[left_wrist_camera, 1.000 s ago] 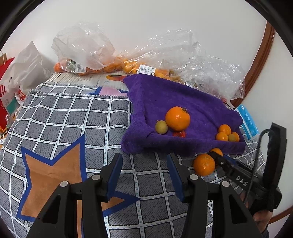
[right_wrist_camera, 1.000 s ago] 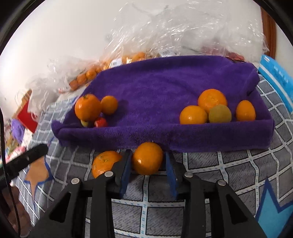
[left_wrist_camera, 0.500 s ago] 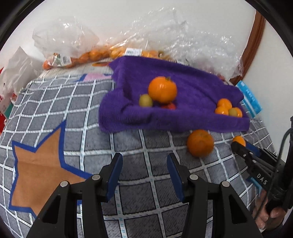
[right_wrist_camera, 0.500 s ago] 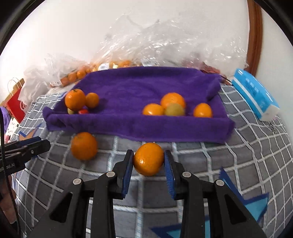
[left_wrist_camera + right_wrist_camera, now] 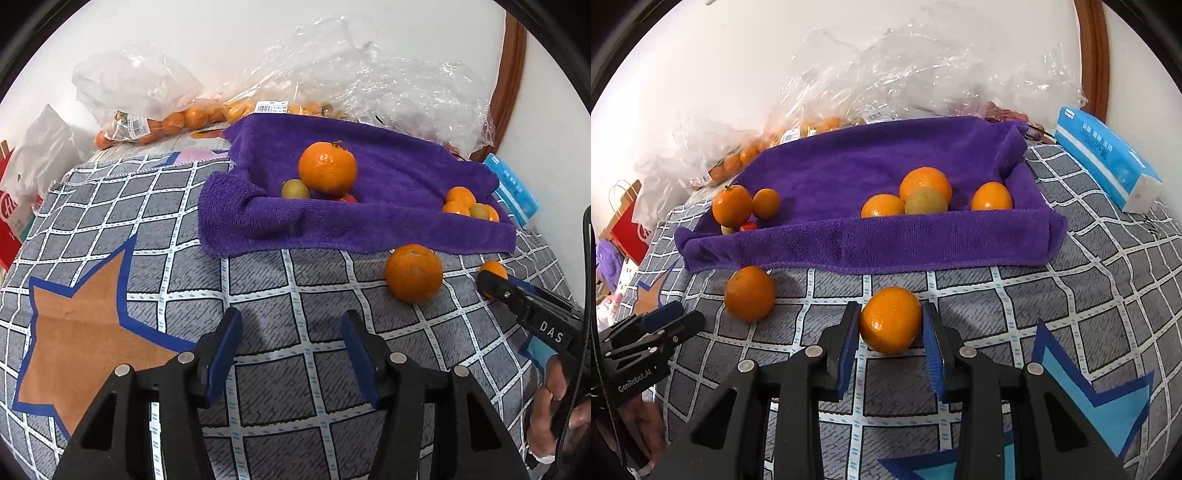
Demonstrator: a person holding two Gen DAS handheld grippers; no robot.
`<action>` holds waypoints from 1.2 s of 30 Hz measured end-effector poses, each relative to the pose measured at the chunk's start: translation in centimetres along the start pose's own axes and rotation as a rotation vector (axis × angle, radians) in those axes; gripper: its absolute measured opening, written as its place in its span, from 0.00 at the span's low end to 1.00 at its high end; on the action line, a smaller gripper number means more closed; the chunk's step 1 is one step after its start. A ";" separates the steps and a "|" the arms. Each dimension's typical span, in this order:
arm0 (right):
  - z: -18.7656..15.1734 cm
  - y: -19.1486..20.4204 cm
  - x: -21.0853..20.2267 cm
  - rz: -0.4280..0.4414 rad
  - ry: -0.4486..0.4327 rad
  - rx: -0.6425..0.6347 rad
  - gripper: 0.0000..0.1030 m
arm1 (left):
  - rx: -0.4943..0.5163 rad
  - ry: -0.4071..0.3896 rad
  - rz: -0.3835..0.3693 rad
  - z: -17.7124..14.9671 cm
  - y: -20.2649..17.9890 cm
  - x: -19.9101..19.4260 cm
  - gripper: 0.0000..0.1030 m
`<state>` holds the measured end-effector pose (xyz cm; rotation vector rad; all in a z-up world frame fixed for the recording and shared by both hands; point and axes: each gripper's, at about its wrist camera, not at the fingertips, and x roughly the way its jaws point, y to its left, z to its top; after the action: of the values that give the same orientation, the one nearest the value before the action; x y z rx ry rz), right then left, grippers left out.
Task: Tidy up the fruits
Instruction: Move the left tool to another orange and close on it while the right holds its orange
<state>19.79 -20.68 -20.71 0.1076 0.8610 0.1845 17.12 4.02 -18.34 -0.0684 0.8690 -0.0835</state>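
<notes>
A purple towel (image 5: 388,177) (image 5: 849,162) lies folded like a tray on the checked blanket. At its left end sit a large orange (image 5: 327,168), a small green fruit (image 5: 295,189) and a red one. Several small oranges (image 5: 923,192) cluster at its right end. My right gripper (image 5: 891,308) (image 5: 491,280) is shut on an orange (image 5: 890,319) just above the blanket, in front of the towel. A loose orange (image 5: 413,273) (image 5: 749,293) rests on the blanket near the towel's front edge. My left gripper (image 5: 291,325) (image 5: 665,321) hangs short of it, jaws opening, nothing between them.
Clear plastic bags (image 5: 369,85) holding several oranges line the wall behind the towel. A blue tissue pack (image 5: 1104,155) lies at the right. A red paper bag (image 5: 629,225) stands at the left edge. The checked blanket (image 5: 110,229) with its star pattern stretches left of the towel.
My right gripper has drawn back from the towel's front edge with the orange still in it. My left gripper has shifted, so the towel and the loose orange now sit more centrally in its view.
</notes>
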 end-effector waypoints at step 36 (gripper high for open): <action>-2.2 -2.8 -3.1 -0.072 -0.024 -0.011 0.32 | 0.109 0.043 -0.130 1.3 -6.5 0.8 0.52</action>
<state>16.48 -23.97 -20.34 0.0681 0.8386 0.1201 18.37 -2.49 -17.53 -0.0208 0.9005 -0.2543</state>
